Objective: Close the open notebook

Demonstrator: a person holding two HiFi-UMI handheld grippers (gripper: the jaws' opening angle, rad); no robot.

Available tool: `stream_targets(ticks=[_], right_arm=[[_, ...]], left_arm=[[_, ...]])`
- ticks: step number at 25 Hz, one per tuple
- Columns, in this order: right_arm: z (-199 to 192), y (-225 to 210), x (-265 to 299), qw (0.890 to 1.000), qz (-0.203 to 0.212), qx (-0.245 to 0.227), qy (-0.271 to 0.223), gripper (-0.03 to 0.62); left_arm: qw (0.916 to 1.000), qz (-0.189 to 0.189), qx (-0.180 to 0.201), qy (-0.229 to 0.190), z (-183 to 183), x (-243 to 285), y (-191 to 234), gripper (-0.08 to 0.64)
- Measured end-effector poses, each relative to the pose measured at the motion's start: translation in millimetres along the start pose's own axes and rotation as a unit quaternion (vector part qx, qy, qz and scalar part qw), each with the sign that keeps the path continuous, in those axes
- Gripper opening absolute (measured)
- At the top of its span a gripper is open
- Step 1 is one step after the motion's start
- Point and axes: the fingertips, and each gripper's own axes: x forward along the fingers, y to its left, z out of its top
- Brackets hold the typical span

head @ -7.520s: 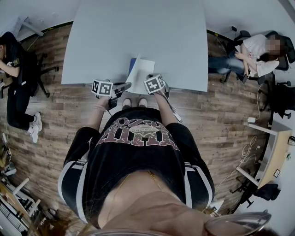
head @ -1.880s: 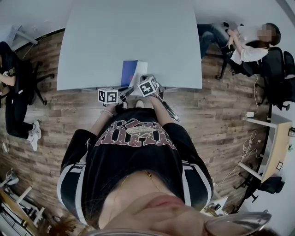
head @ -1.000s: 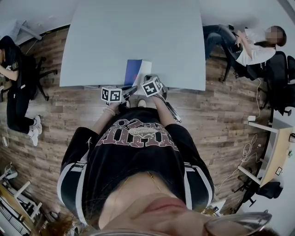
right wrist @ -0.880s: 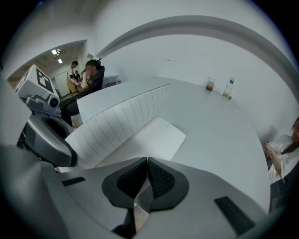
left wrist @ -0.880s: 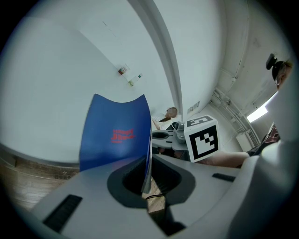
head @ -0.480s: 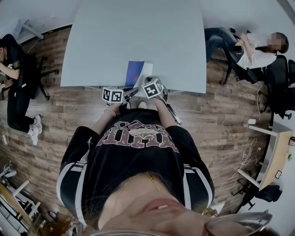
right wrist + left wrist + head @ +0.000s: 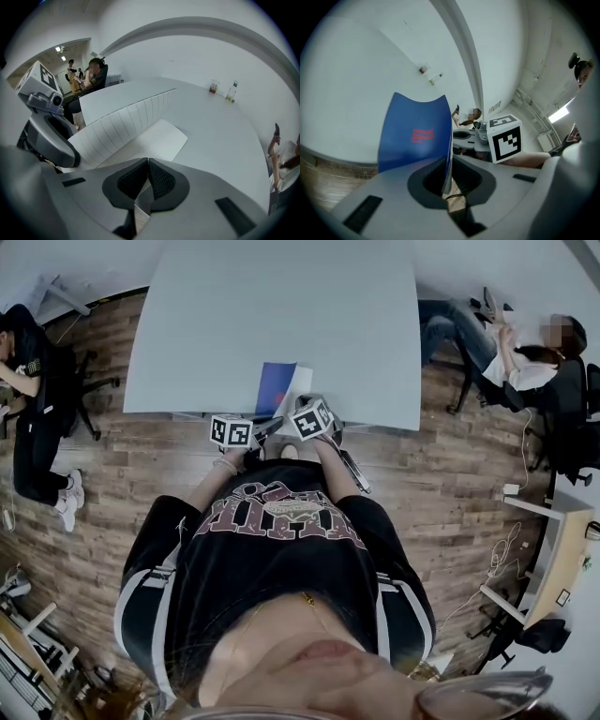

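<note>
A notebook lies at the near edge of the pale grey table [image 7: 281,315]. Its blue cover [image 7: 275,387] is lifted off the left side and curves upward, while a white page [image 7: 300,385] lies flat to the right. In the left gripper view my left gripper [image 7: 446,180] is shut on the lower edge of the blue cover [image 7: 415,133], which rises straight ahead of the jaws. My right gripper [image 7: 148,180] is shut, its pads meeting with nothing seen between them, just short of the flat white page [image 7: 154,140]. A lined page [image 7: 124,122] arches up to its left.
Two small bottles [image 7: 229,91] stand far across the table. A person sits in a chair [image 7: 525,352] at the back right and another person [image 7: 28,352] is at the left. Wooden floor surrounds the table; my own legs are close to its near edge.
Several seconds ago a white page stood up; now the blue cover shows raised over the left side. Over the last second both grippers and the notebook stay put.
</note>
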Motion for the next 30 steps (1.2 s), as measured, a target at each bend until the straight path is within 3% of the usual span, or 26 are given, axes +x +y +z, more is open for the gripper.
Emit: stream_targets(ticks=[30], right_arm=[[-0.5,-0.6,-2.0,1.0,0.005,-0.005,-0.003,0.02]], left_arm=[[1.0,0.001,0.006,0.007,-2.6,5.6,-0.5,0.054]])
